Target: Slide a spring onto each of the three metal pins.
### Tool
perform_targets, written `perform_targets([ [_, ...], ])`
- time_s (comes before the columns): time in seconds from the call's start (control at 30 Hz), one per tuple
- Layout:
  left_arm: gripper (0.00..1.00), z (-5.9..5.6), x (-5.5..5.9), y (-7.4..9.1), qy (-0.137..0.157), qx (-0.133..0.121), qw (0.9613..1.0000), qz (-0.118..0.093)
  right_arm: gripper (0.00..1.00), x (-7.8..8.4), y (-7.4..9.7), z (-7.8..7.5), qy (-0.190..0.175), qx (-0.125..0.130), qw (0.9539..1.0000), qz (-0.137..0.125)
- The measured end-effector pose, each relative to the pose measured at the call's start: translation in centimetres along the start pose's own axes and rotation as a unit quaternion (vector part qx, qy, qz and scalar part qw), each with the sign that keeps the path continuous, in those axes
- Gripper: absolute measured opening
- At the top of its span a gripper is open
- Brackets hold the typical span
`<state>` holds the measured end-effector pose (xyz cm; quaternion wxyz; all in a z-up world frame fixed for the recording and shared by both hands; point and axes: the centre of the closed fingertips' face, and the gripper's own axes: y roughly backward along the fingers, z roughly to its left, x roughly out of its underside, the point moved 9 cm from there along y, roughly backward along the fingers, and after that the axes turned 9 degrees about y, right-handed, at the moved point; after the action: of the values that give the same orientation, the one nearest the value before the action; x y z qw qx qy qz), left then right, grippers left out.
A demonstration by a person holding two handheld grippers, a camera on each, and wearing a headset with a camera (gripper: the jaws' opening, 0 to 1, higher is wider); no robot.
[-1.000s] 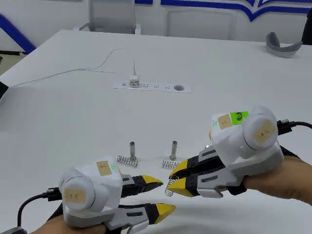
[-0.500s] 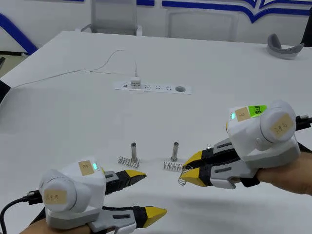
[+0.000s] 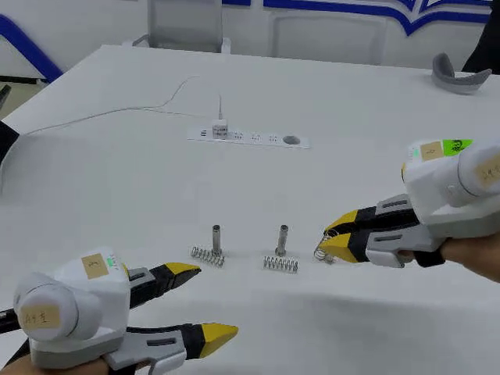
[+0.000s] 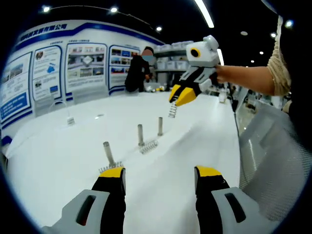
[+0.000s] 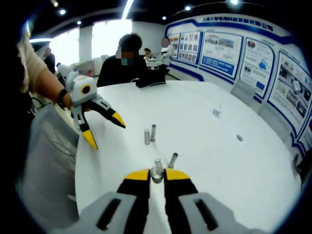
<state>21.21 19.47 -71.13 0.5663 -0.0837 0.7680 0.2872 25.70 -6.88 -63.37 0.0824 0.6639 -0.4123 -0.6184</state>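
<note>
Now: a spring [image 4: 172,110] in the right tongs [image 3: 323,242], a pin [image 5: 172,160] just ahead.
Clenched on the spring, which hangs roughly upright from their tips, these tongs are the nearer pair; the pin stands upright on the table [image 3: 117,180], just ahead and slightly to their right. The left tongs [image 3: 209,301] gape empty, well back.

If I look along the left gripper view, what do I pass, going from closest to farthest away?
left gripper → near pin → middle pin → far pin → right gripper, holding a spring → person at the back. The springs lying by the pins are left out.
</note>
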Motion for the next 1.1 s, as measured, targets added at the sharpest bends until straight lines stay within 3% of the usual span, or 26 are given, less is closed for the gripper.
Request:
perform_targets([
  [0.23,0.58,0.6,0.0,0.8,0.008,-0.017,0.9998,-0.008,0.12,0.7,0.4,-1.8,-0.016,0.035,0.9992,0.006],
  [0.5,0.59,0.8,0.0,1.1,0.010,-0.027,0.9995,-0.012,0.12,1.8,-0.3,-2.8,-0.033,0.056,0.9976,0.024],
  [1.1,0.59,1.1,0.2,1.4,0.008,-0.038,0.9992,-0.011,0.12,3.0,-1.6,-3.8,-0.063,0.053,0.9958,0.040],
])
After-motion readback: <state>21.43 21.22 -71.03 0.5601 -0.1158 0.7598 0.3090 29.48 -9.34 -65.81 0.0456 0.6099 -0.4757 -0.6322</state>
